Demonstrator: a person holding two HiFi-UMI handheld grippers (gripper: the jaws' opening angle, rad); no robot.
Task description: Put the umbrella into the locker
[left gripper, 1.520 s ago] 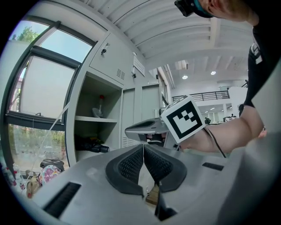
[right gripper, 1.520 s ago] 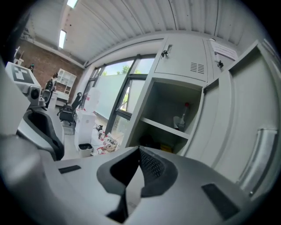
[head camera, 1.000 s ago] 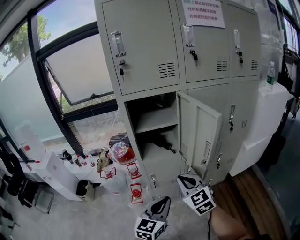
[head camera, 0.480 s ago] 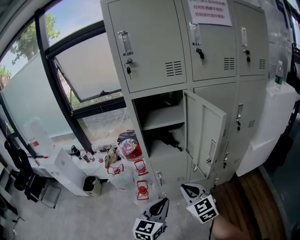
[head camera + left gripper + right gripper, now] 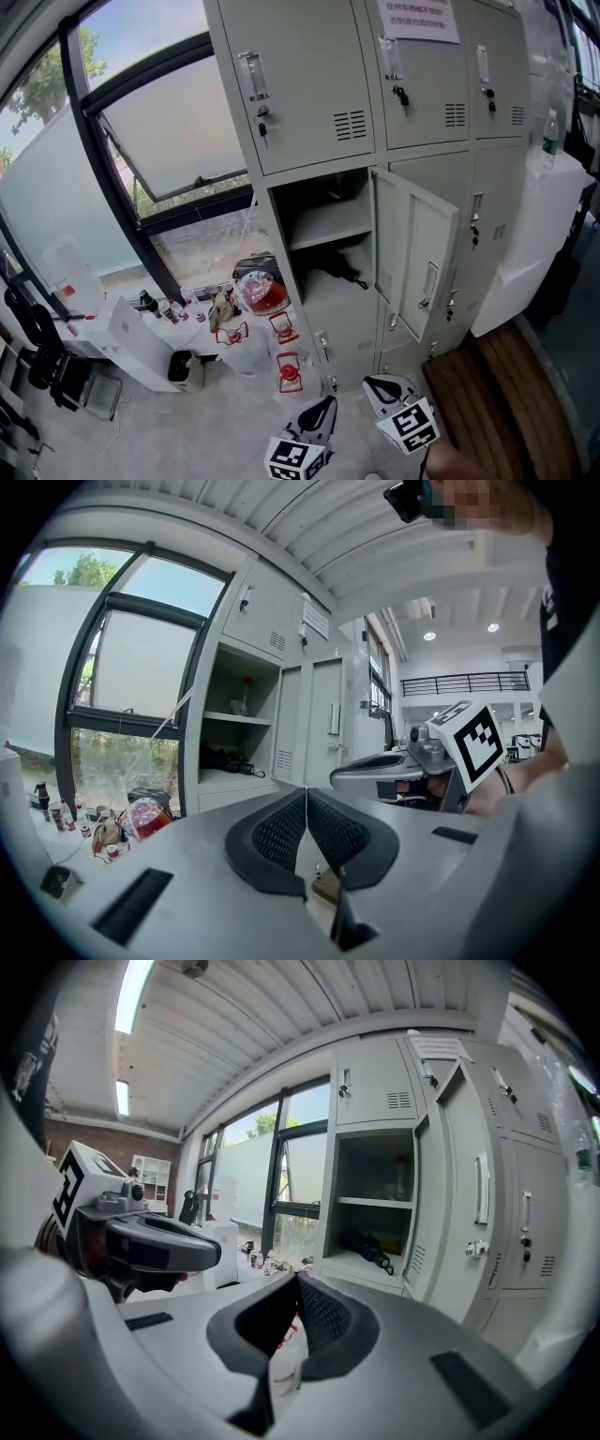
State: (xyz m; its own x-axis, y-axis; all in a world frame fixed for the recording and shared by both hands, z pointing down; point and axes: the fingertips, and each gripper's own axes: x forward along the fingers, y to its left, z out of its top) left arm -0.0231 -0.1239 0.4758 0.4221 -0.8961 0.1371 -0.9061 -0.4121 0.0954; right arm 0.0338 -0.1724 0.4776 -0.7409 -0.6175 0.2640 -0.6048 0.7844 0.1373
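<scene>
The left gripper (image 5: 305,801) and the right gripper (image 5: 296,1290) are both seen closed, with nothing held, low in front of the locker (image 5: 279,246). The umbrella (image 5: 338,270) is already laid inside the locker, under its shelf. The task is judged nearly done; only the open door (image 5: 418,251) may need closing.

The head view looked steeply down from above onto the locker (image 5: 319,94) front and the floor (image 5: 187,422). Both gripper views looked almost level along their jaws from low down, some way off. All three shared the open compartment (image 5: 328,234).
</scene>
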